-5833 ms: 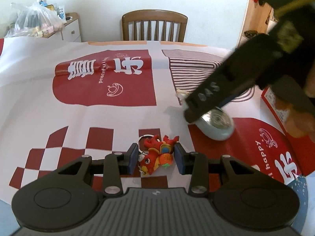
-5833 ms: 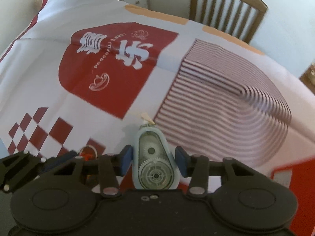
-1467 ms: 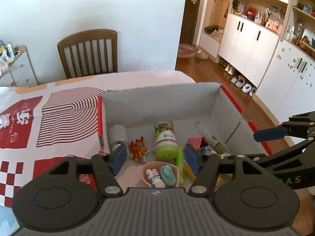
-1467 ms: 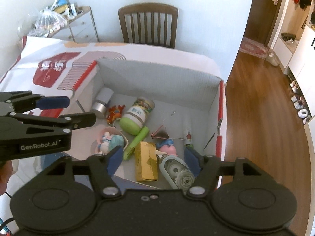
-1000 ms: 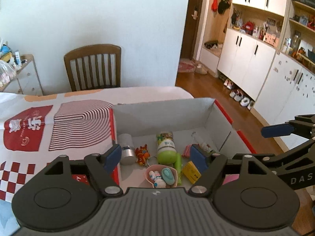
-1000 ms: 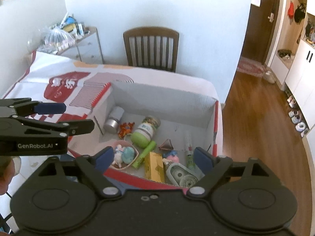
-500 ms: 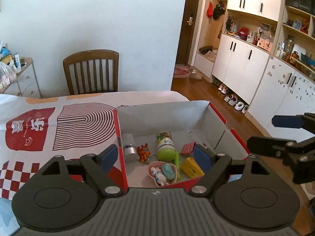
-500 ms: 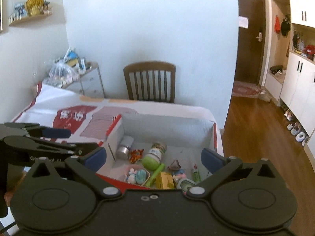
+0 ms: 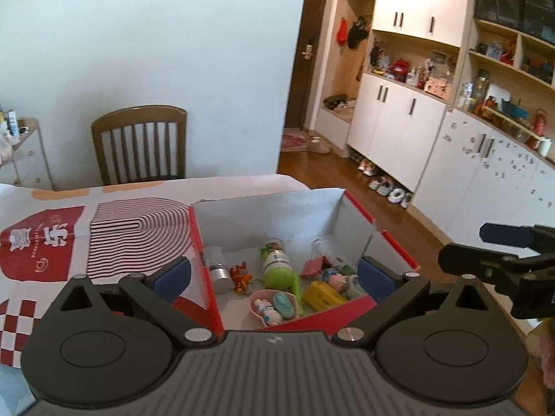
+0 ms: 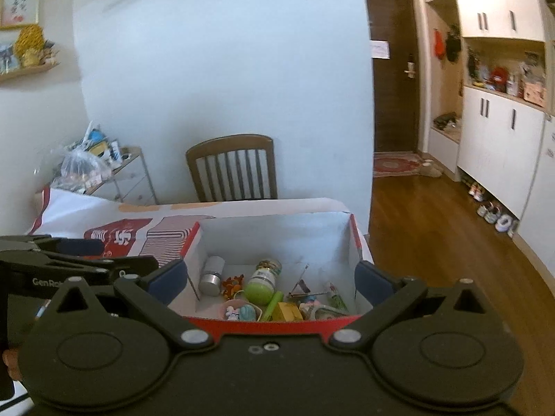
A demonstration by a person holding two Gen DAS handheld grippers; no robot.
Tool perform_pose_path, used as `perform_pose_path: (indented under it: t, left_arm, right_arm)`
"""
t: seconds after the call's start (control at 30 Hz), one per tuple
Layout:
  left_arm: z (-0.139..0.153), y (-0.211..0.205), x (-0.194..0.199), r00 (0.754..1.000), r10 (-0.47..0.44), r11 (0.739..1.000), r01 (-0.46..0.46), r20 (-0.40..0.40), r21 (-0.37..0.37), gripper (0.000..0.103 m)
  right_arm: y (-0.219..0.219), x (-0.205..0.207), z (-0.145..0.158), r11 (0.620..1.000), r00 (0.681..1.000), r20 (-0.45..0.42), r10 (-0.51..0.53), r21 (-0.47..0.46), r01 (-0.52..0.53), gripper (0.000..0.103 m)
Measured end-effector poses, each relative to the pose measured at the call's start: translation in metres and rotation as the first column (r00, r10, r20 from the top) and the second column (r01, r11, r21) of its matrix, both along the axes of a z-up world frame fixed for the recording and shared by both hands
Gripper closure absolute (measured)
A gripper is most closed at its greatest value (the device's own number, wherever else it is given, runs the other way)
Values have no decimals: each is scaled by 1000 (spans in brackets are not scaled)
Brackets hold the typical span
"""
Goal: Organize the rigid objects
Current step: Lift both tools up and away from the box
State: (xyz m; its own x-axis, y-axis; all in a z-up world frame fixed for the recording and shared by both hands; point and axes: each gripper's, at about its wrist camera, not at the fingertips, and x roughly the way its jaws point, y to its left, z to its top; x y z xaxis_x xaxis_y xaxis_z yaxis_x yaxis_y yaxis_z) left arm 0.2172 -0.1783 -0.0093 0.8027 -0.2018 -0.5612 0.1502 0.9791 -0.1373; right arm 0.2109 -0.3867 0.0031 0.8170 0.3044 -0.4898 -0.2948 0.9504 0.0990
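The left gripper (image 9: 272, 275) is held pointing forward and somewhat downward, its blue-padded fingers (image 9: 171, 275) spread to their widest, at about 9 and 3 o'clock of the frame's lower middle; the jaws have just been opening, and nothing is clamped between them. The right gripper (image 10: 270, 277) is tilted likewise, jaws fully apart and empty after opening over the last second. In the left wrist view, the right gripper (image 9: 499, 253) is seen at 3 o'clock, pointing leftward. A hand (image 9: 548, 357) is partly visible at 4 o'clock.
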Motion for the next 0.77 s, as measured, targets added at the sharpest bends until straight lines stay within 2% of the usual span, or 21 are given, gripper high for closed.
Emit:
perform_pose_path:
  t: [0.13, 0.43, 0.77]
  left_arm:
    - [3, 3, -7, 1000, -18, 1000, 18, 8, -15, 0]
    - [5, 3, -23, 997, -76, 997, 76, 20, 0, 0]
    - [3, 13, -37, 997, -73, 997, 72, 22, 26, 0]
  right_arm:
    - [1, -13, 0, 999, 999, 12, -46, -15, 46, 0]
    - [9, -42, -3, 991, 991, 25, -135, 14, 134, 0]
    - [25, -59, -7, 983, 983, 21, -181, 24, 180, 0]
